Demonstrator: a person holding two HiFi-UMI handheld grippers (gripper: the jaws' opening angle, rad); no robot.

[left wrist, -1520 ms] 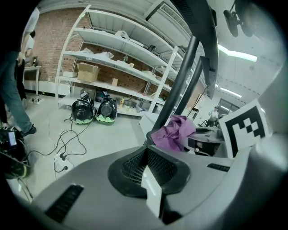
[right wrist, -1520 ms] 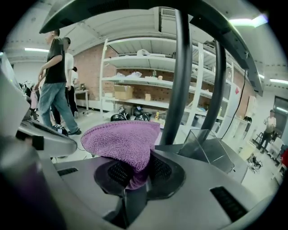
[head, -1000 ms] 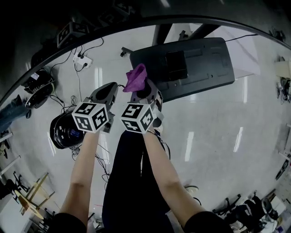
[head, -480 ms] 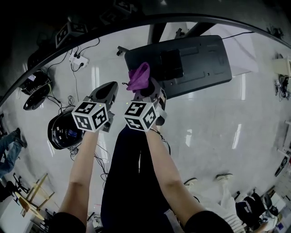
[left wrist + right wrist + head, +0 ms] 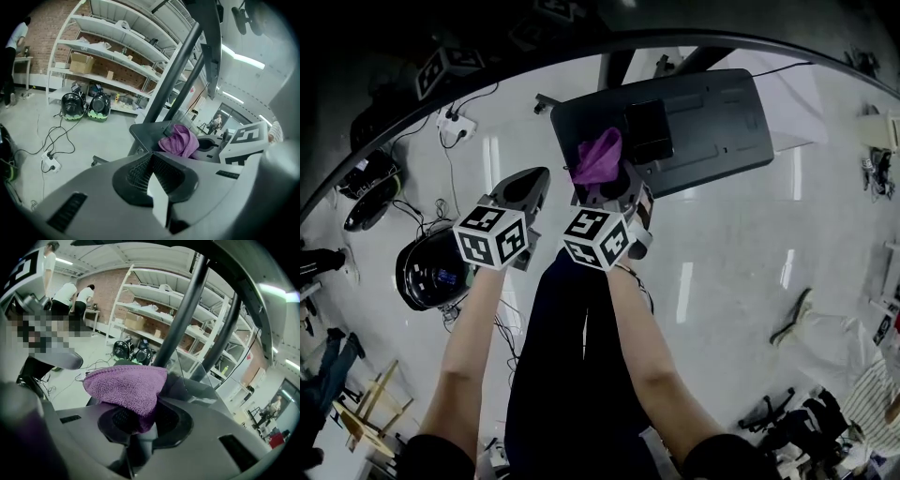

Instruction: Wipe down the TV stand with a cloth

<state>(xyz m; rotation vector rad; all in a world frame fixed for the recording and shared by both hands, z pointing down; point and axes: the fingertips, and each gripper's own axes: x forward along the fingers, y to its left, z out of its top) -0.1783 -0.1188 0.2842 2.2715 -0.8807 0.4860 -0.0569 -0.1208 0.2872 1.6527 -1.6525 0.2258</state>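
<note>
Head view: right gripper (image 5: 605, 187) holds cloth (image 5: 600, 155) by stand (image 5: 712, 122) base; contact unclear, wiping prob. not begun. Next: press cloth flat, drag across. Left gripper (image 5: 528, 187) alongside. Glossy floor (image 5: 741, 253).
Left gripper view: jaws together, empty; shelves (image 5: 103, 47), brick wall.
Right gripper view: jaws clamped on cloth.

Your left gripper (image 5: 151, 161) has its fingers pressed together, with nothing between them. Just past their tips rises the dark TV stand (image 5: 146, 134), its two posts slanting up to the right. A bunched purple cloth (image 5: 179, 142) sits over the stand's right side, at the tip of your right gripper (image 5: 202, 144). Left of the stand, a white power strip (image 5: 49, 163) with trailing cables lies on the floor (image 5: 93, 136). Beyond the stand's left side, metal shelving (image 5: 108, 51) lines a brick wall (image 5: 42, 28).
</note>
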